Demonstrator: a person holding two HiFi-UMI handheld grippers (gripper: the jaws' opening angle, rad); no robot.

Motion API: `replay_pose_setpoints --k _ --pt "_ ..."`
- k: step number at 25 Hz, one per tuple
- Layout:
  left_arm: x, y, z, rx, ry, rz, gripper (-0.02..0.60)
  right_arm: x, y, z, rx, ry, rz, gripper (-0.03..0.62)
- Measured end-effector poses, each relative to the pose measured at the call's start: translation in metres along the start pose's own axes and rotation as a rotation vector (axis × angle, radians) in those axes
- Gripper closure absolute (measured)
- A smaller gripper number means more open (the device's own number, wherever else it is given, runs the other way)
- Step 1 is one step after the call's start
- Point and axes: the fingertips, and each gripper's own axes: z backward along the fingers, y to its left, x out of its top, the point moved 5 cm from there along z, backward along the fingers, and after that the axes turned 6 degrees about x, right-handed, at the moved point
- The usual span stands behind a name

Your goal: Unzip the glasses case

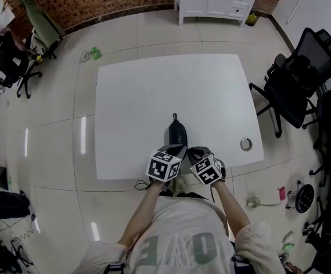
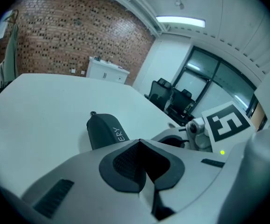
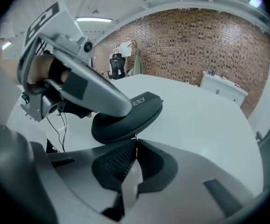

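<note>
At left, the left tongs, jaws pressed together with nothing seen between them, tips over the near end of the glasses case; touching it or not, hard to say. On the case's dark lid, just beyond those tips, white letters readable as "ERY", the rest of the word hidden. Case flat on the white table, close to its front edge, pointing away from both tongs, with a small loop at the far end. At right, the right tongs, likewise shut tight, tips against the case's near rim, with a thin pale sliver at the tips, too small to identify. Black-and-white square markers on both cubes, side by side over the table's front edge. Bare forearms stretched forward and drawn close together, hands tucked behind the cubes. Well to the right of the right tongs, a small ring near the table's right edge.
</note>
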Motion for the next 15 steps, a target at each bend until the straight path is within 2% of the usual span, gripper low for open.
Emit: replay_pose_setpoints --k 9,12,15 --pt "0.001 -0.001 -0.001 -0.01 -0.002 0.002 0.581 0.021 -0.04 -0.015 -0.025 0.013 0.037 0.593" --pt "0.001 0.0 -0.002 -0.013 0.004 -0.003 0.581 0.021 -0.04 -0.015 -0.024 0.005 0.027 0.594" --pt "0.002 0.002 0.004 0.02 0.028 -0.039 0.581 0.016 -0.034 -0.011 -0.038 0.004 0.011 0.594"
